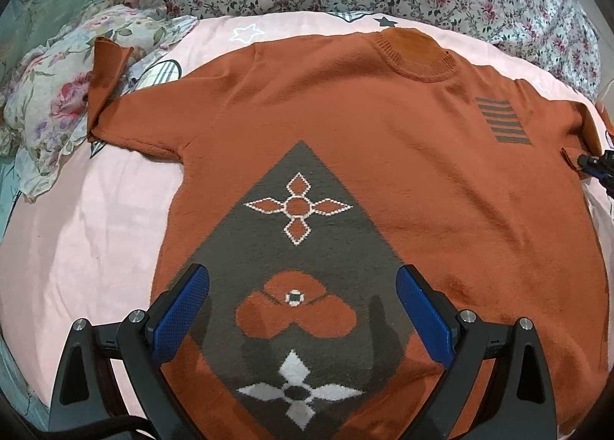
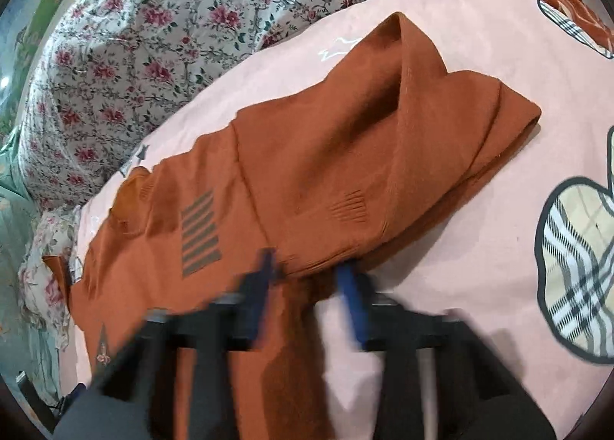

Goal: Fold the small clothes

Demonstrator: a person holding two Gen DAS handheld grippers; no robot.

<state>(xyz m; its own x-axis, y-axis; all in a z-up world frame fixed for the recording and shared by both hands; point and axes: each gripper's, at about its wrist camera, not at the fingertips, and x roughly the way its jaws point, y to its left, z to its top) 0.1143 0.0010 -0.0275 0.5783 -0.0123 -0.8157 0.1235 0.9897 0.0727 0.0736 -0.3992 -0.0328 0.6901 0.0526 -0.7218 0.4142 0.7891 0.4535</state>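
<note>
We have barely begun folding: the rust sweater [image 1: 345, 125] lies face-up on the pink bed sheet [image 1: 76, 229], body unfolded beneath our spread, empty left claw [image 1: 303, 309], while our right claw [image 2: 307, 267], blurred, appears to pinch the raised sleeve [image 2: 403, 140] just ahead of it.

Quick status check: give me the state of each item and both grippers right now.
Sweater: spread front up on the pink sheet, not yet folded.
Left sleeve: stretched out, cuff turned up.
Right sleeve: bunched and creased.
Left gripper: open, holding nothing, above the hem.
Right gripper: blurred, at the right sleeve's edge; grip unclear.
</note>
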